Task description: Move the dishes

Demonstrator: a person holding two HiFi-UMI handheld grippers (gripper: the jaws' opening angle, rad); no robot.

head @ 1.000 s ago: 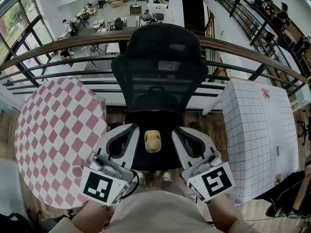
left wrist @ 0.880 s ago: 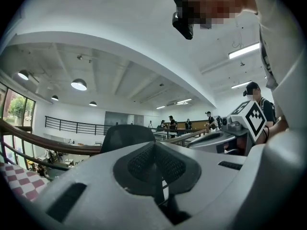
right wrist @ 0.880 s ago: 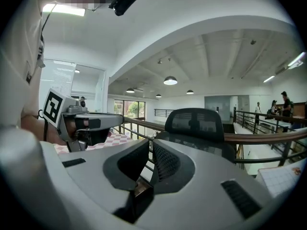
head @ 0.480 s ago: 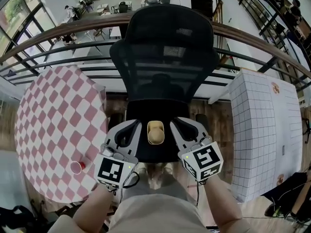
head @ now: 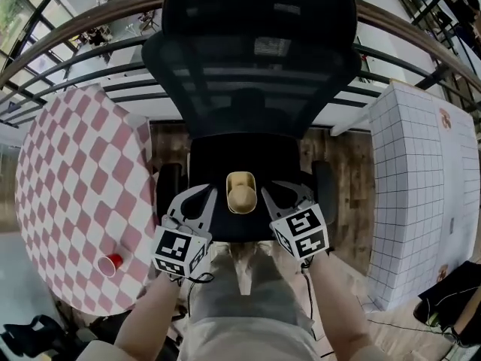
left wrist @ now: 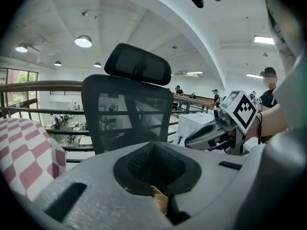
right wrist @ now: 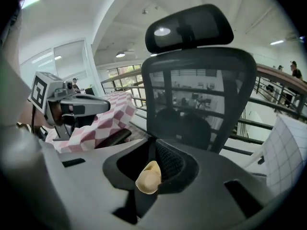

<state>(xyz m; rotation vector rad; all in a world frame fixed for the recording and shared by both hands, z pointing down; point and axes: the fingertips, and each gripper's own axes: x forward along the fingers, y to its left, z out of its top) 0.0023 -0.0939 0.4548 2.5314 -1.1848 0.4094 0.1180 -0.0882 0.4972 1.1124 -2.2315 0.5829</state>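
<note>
No dish shows in any view. In the head view my left gripper (head: 197, 195) and right gripper (head: 279, 190) hang side by side over the seat of a black office chair (head: 248, 153), both pointing at its backrest. A small tan rounded thing (head: 240, 192) sits between them, and I cannot tell what it is. In each gripper view the grey jaws meet in front of the camera: left gripper (left wrist: 153, 150), right gripper (right wrist: 152, 145). A tan bit (right wrist: 148, 178) shows low in the slit between the right jaws, and a thinner tan sliver (left wrist: 160, 200) shows in the left slit.
A round table with a pink-and-white check cloth (head: 68, 179) stands at the left, with a red cup (head: 111, 264) near its front edge. At the right stands a white grid-patterned table (head: 421, 179). A curved railing (head: 90, 40) runs behind the chair, above a lower floor.
Both grippers have sunk side by side towards the chair seat. The view has tilted down, so the chair fills more of the picture. The tan thing is still between them.
</note>
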